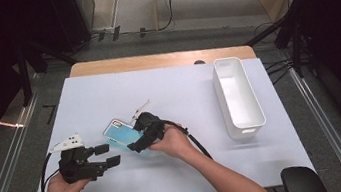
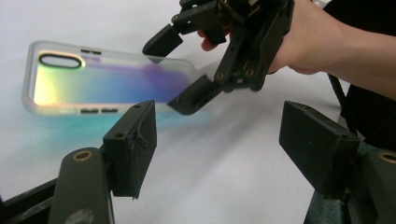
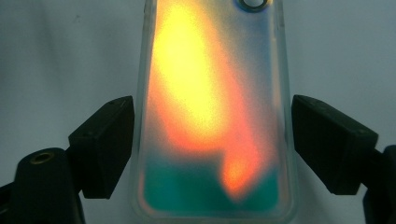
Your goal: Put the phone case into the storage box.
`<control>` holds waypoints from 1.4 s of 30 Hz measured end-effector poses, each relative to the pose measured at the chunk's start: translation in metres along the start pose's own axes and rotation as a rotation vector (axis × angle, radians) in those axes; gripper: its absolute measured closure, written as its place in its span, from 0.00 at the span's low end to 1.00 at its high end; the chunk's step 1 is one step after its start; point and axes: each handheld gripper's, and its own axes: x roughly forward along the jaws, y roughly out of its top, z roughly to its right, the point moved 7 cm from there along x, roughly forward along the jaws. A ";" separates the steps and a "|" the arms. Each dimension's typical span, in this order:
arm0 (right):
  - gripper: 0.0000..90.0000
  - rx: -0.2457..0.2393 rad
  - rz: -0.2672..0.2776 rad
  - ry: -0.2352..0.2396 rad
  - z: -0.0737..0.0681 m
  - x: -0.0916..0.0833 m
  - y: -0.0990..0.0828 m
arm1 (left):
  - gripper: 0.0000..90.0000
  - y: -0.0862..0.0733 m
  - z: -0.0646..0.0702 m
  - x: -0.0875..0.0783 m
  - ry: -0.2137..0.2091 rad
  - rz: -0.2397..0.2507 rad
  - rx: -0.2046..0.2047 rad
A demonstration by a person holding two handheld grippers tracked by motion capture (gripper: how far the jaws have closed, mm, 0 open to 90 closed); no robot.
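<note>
Left tool (image 1: pixel 108 154), nearest us, stands wide open and holds nothing. We find the case (image 1: pixel 122 134) lying flat on the white bench (image 1: pixel 179 175), left of centre. We see the right tool (image 1: pixel 139 141) straddling the case's near end, its jaws closed in to the long edges and apparently touching them. White bin (image 1: pixel 237 95) sits well apart at right.

Your two grippers, the left gripper (image 1: pixel 108 155) and the right gripper (image 1: pixel 140 139), are black with blocky jaws. Each has a brass screw and a black cable (image 1: pixel 201 147). The left one has a grey plate (image 1: pixel 66 142) on top.
</note>
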 end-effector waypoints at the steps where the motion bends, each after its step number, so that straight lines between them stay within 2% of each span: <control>1: 0.17 0.019 0.009 0.008 0.001 -0.003 0.001 | 0.30 0.000 0.000 0.000 -0.002 0.001 0.000; 5: 0.17 0.074 0.036 0.042 0.005 -0.012 0.003 | 0.31 0.000 0.001 0.001 -0.013 -0.004 -0.012; 11: 0.17 0.130 0.064 0.093 0.009 -0.023 0.004 | 0.31 0.000 0.002 0.001 -0.018 -0.011 -0.029; 14: 0.17 0.144 0.068 0.107 0.010 -0.029 0.003 | 0.31 0.000 0.003 0.001 -0.018 -0.011 -0.039; 16: 0.17 0.153 0.076 0.116 0.010 -0.034 0.003 | 0.30 0.000 0.003 0.002 -0.001 -0.011 -0.029; 19: 0.17 0.171 0.092 0.126 0.010 -0.039 0.003 | 0.30 0.000 0.005 0.003 -0.017 -0.010 -0.035; 20: 0.17 0.189 0.103 0.133 0.010 -0.043 0.003 | 0.30 0.000 0.007 0.005 -0.016 -0.017 -0.039; 26: 0.17 0.235 0.135 0.140 0.012 -0.052 -0.002 | 0.30 0.001 0.007 0.006 -0.035 -0.024 -0.060; 27: 0.17 0.253 0.158 0.137 0.013 -0.055 -0.005 | 0.30 0.001 0.007 0.006 -0.034 -0.029 -0.085; 29: 0.17 0.269 0.169 0.137 0.014 -0.058 -0.007 | 0.30 0.001 0.006 0.006 -0.038 -0.034 -0.096; 32: 0.17 0.297 0.181 0.147 0.014 -0.061 -0.011 | 0.30 0.003 0.004 0.004 -0.056 -0.012 -0.128; 34: 0.17 0.307 0.188 0.151 0.014 -0.062 -0.012 | 0.30 0.004 0.003 0.003 -0.044 -0.003 -0.129; 36: 0.17 0.328 0.204 0.153 0.015 -0.064 -0.015 | 0.30 0.006 0.001 0.001 0.021 0.031 -0.138; 39: 0.17 0.343 0.211 0.157 0.015 -0.065 -0.018 | 0.30 0.006 0.001 0.001 0.012 0.023 -0.148; 42: 0.17 0.374 0.222 0.154 0.015 -0.066 -0.023 | 0.30 0.007 0.003 0.004 -0.011 0.006 -0.177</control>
